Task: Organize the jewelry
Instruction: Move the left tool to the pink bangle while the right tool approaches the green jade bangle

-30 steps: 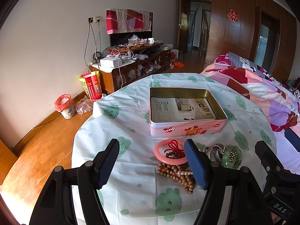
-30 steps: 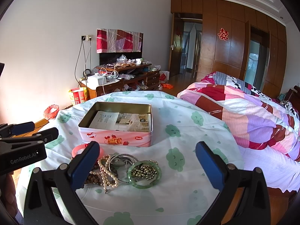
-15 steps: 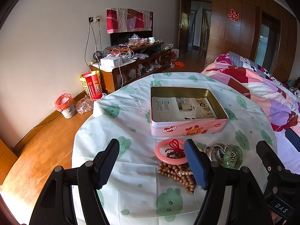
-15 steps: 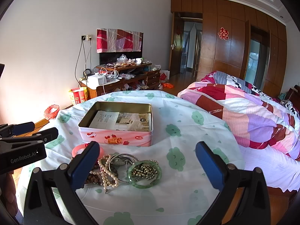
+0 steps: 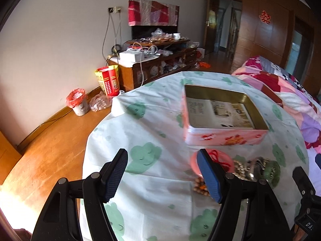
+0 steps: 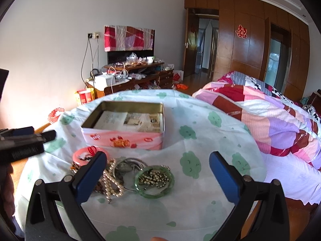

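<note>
Left wrist: cloud-print tablecloth, bedroom.

White wall, wooden floor, cluttered low cabinet, dark wood-panelled wardrobe, and quilt-covered bed in sunlight.

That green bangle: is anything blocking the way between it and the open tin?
Nothing visible stands between the green bangle and the tin, only bare tablecloth. A beaded chain lies coiled inside the bangle.
</note>
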